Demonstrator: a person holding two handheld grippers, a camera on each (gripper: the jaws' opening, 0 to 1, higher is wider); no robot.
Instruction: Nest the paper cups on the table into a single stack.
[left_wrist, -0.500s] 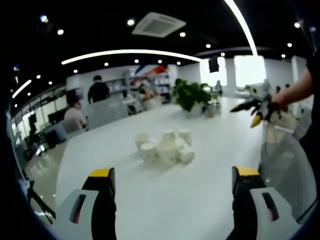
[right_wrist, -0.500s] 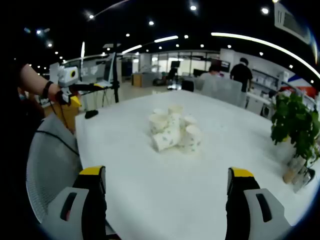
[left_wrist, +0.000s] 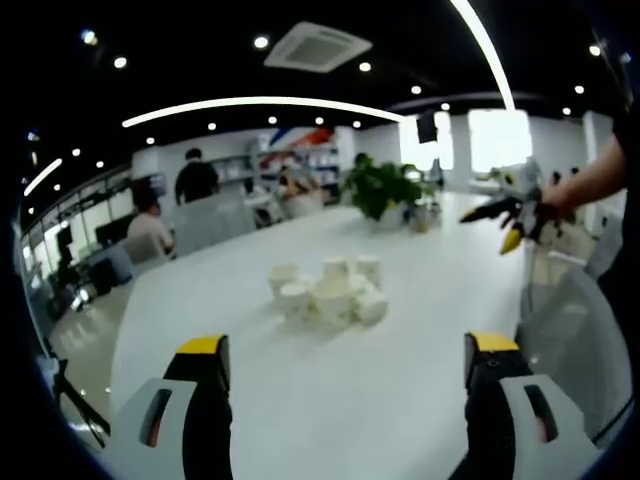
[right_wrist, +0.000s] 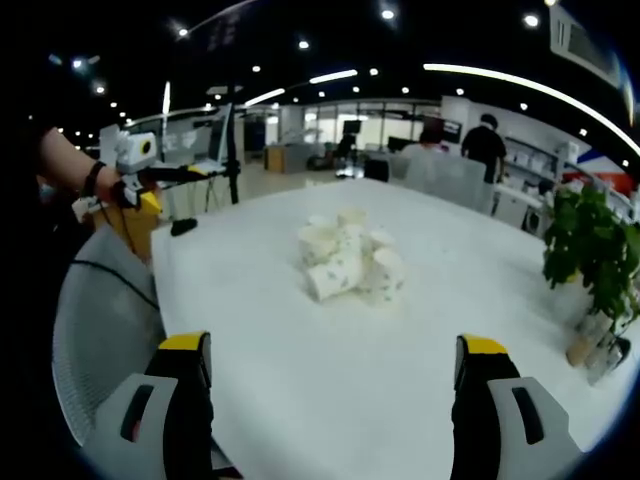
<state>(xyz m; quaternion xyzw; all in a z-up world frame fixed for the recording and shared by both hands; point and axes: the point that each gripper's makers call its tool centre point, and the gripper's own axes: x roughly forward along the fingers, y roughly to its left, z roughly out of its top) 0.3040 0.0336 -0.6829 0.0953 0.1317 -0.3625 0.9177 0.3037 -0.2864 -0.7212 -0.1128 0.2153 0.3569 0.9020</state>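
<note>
Several white paper cups (left_wrist: 328, 292) lie in a loose cluster in the middle of a long white table (left_wrist: 300, 390), some upright, some on their sides. The same cups (right_wrist: 348, 262) sit mid-table in the right gripper view. My left gripper (left_wrist: 345, 390) is held open well short of the cups, above the table's near end, nothing between its jaws. My right gripper (right_wrist: 335, 395) is open too, also apart from the cups. In the left gripper view the right gripper (left_wrist: 505, 218) hangs at the right, held by a hand. In the right gripper view the left gripper (right_wrist: 150, 170) is at the left.
A potted green plant (left_wrist: 380, 190) stands at the table's far end, plant (right_wrist: 590, 260) at the right edge in the other view. A grey mesh chair (right_wrist: 100, 330) is by the table's edge. People sit and stand at desks behind. A tripod (right_wrist: 228, 150) stands beyond the table.
Both views have shifted very slightly; the cups and both grippers hold about the same places, jaws still open.
</note>
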